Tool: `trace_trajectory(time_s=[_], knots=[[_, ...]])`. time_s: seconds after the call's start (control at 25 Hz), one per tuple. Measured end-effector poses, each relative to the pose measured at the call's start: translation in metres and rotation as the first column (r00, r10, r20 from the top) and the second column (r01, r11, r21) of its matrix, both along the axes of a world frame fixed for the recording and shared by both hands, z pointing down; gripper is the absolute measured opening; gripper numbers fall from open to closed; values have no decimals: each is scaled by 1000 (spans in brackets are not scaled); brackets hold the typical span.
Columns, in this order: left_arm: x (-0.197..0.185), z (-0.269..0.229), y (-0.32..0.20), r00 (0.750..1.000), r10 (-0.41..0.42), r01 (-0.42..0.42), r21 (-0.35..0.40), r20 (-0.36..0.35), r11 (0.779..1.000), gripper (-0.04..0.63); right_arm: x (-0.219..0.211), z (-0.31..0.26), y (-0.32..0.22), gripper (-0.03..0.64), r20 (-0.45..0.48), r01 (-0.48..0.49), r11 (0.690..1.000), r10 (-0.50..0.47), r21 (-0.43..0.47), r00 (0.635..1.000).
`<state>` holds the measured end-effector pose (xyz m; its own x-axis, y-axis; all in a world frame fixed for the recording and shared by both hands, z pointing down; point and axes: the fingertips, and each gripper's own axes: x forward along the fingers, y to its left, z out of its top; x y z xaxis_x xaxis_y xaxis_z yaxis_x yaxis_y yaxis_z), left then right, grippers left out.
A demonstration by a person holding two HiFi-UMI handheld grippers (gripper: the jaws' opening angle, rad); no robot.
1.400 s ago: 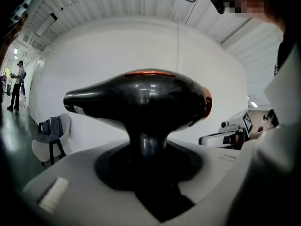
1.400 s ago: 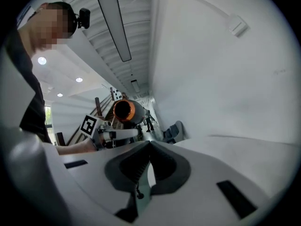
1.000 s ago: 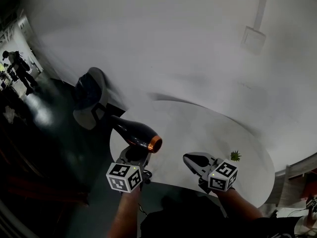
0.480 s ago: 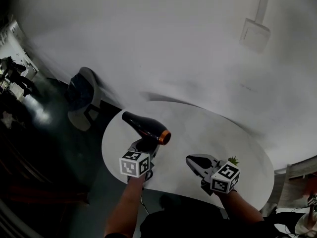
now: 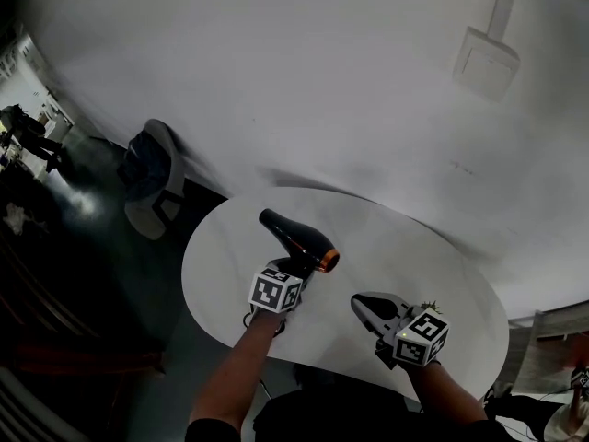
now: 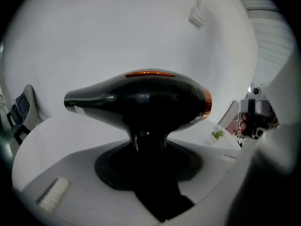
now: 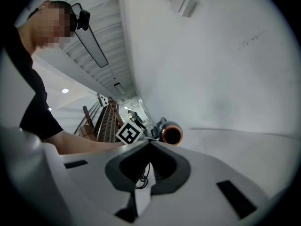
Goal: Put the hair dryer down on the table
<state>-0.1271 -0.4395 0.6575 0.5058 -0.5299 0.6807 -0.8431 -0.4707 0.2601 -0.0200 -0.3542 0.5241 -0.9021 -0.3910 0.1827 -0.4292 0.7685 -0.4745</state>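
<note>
The black hair dryer (image 5: 296, 238) with an orange ring at its wide end hangs over the left middle of the round white table (image 5: 225, 279). My left gripper (image 5: 296, 267) is shut on its handle from below. In the left gripper view the dryer's body (image 6: 141, 100) lies crosswise above the jaws, orange ring to the right, and its handle runs down into the left gripper (image 6: 150, 159). My right gripper (image 5: 361, 304) hovers near the table's front edge, jaws together with nothing in them. The right gripper view looks past the right gripper (image 7: 149, 164) at the dryer's ringed mouth (image 7: 170, 133).
A small green plant (image 5: 429, 308) stands on the table just right of the right gripper. A grey chair (image 5: 152, 178) stands on the dark floor beyond the table's left side. A white wall with a mounted box (image 5: 486, 63) rises behind. People (image 5: 23, 127) stand far off at the left.
My left gripper has carried the hair dryer from the table's left edge rightward and farther in over the table. The right gripper has hardly moved.
</note>
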Motion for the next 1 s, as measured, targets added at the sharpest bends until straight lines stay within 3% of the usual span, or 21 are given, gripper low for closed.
trace_trajectory(time_s=[0.4, 0.68, 1.0], knots=[[21, 54, -8, 984, 106, -85, -147, 143, 986, 169, 22, 21, -14, 11, 32, -43, 998, 45, -47, 998], [28, 77, -9, 952, 186, -139, -199, 244, 970, 169, 33, 23, -20, 12, 24, -65, 997, 66, -41, 998], [37, 90, -11, 919, 265, -205, -220, 292, 954, 169, 32, 26, -16, 12, 24, -73, 995, 75, -65, 997]])
